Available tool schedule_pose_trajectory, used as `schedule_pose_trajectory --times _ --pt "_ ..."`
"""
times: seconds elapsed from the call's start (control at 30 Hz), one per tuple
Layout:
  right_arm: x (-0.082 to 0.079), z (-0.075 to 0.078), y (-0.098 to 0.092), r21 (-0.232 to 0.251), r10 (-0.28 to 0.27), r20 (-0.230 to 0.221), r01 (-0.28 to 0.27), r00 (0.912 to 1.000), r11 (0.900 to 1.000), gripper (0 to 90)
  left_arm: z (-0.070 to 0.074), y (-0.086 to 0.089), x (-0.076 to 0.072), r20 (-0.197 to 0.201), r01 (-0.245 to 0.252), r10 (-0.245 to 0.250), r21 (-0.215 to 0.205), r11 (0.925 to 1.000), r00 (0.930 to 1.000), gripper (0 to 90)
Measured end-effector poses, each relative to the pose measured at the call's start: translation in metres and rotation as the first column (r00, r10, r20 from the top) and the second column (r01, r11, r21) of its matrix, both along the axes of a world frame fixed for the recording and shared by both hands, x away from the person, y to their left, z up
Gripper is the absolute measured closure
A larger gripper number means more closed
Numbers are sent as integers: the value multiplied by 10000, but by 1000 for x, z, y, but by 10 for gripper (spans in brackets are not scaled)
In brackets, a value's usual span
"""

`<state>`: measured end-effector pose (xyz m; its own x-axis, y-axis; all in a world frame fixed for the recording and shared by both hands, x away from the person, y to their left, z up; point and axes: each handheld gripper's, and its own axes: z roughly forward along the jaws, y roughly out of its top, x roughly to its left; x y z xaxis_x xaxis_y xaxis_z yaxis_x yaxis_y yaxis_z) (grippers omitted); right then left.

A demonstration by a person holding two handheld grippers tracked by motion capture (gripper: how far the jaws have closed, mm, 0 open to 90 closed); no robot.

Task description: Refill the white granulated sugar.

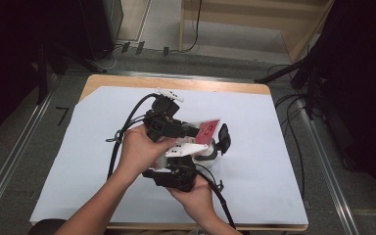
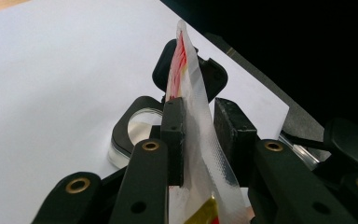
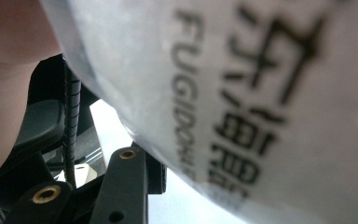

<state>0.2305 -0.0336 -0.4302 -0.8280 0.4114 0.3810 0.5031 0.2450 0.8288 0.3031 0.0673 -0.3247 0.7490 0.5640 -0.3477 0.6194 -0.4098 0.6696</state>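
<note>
A sachet (image 1: 209,128), red-printed on one face, hangs over the middle of the table. In the left gripper view it is a clear-edged packet (image 2: 186,70) standing on edge between my left gripper's (image 2: 200,130) pads, which press on it. My left gripper (image 1: 196,131) reaches it from the left. The right gripper view has the sachet's pale face (image 3: 261,93) with black lettering very close. One black finger (image 3: 121,182) of my right gripper touches its edge and the other finger is hidden. My right gripper (image 1: 200,147) comes up from below.
Under the sachet sits a round black-rimmed container (image 2: 137,128) with a black flap (image 2: 214,77) raised behind it, also seen as (image 1: 223,139). White paper (image 1: 103,147) covers the wooden table. Cables (image 1: 122,132) trail from both grippers.
</note>
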Motion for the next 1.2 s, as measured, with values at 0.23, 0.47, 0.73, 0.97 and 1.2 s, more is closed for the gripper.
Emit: schedule_pose_trajectory --times 0.23,0.47,0.73,0.97,1.2 --pt "0 0 0 12 8 7 -8 10000 10000 634 1 0 0 31 10 -10 40 10000 10000 747" --pt "0 0 0 14 22 19 -22 10000 10000 634 0 0 0 26 23 -23 -4 10000 10000 747" --pt "0 0 0 8 26 16 -27 10000 10000 634 0 0 0 52 37 -37 24 10000 10000 747" --pt "0 0 0 2 27 23 -27 10000 10000 634 0 0 0 52 34 -34 14 10000 10000 747" --pt "0 0 0 -7 35 32 -35 10000 10000 634 0 -1 0 57 29 -29 14 10000 10000 749"
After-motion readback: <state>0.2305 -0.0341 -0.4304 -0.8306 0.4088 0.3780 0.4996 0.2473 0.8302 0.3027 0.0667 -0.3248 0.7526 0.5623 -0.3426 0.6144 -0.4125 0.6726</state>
